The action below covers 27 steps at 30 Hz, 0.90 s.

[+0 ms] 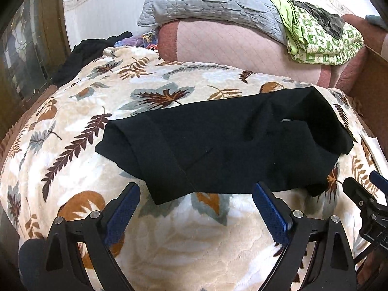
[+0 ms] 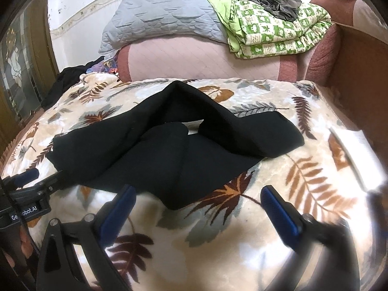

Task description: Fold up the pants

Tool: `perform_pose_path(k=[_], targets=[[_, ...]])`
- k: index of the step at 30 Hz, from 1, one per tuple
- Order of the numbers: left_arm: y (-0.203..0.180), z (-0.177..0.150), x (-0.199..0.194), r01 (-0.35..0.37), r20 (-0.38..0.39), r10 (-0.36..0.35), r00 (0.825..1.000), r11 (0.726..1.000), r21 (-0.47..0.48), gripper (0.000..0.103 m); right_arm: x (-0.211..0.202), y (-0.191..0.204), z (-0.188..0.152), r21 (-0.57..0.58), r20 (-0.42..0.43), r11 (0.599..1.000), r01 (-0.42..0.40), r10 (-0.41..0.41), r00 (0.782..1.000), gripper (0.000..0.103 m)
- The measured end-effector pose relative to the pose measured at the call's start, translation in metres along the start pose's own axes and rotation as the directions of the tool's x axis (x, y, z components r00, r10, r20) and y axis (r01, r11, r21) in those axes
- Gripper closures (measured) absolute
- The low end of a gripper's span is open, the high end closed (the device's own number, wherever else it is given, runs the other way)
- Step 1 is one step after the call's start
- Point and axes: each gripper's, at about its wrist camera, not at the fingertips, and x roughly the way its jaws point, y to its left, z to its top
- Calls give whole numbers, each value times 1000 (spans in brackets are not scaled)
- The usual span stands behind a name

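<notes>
A: Ahead of both grippers, black pants [image 1: 218, 143] lying folded in a loose bundle on the leaf-print blanket [image 1: 72, 131], nothing gripping them.

B: Left gripper [image 1: 196, 191]?

A: Jaws spread wide, empty, pitched steeply down at the blanket. Near edge of the pants sits just past its blue pads [image 1: 266, 206], no contact. Left pad tip is beside the bundle's near corner.

B: Right one?

A: Right gripper [image 2: 197, 194] also released, jaws wide, nothing between them, angled down too. Pants' near point falls between its fingertips in its own view, but the pads don't press on it. Right finger blurred.

B: Relative to each other?

A: Side by side; from the left wrist the right gripper shows at far right edge.

B: Beyond the pants?

A: Pink cushion [image 2: 194, 58], grey quilted pillow [image 2: 160, 14] on it, green-checked folded quilt [image 2: 278, 34] to its right. Dark clothing [image 1: 94, 53] heaped far left.
</notes>
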Motion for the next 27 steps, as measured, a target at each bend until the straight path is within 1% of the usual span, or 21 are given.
perform_pose_path(k=[11,18,27], targets=[[-5,3,6,-14,-28,14,999,1000,26,9,4,-7,0,18,-13,1000,12,-11,1000,0],[-5,4,12,-23,-39,23,999,1000,12,9,10,-5,0,7,-20,1000,15,-15,1000,0],[-3,5,19,-30,-50,31,998,999,17,9,17,0,3,-2,-30,1000,8,-8,1000,0]])
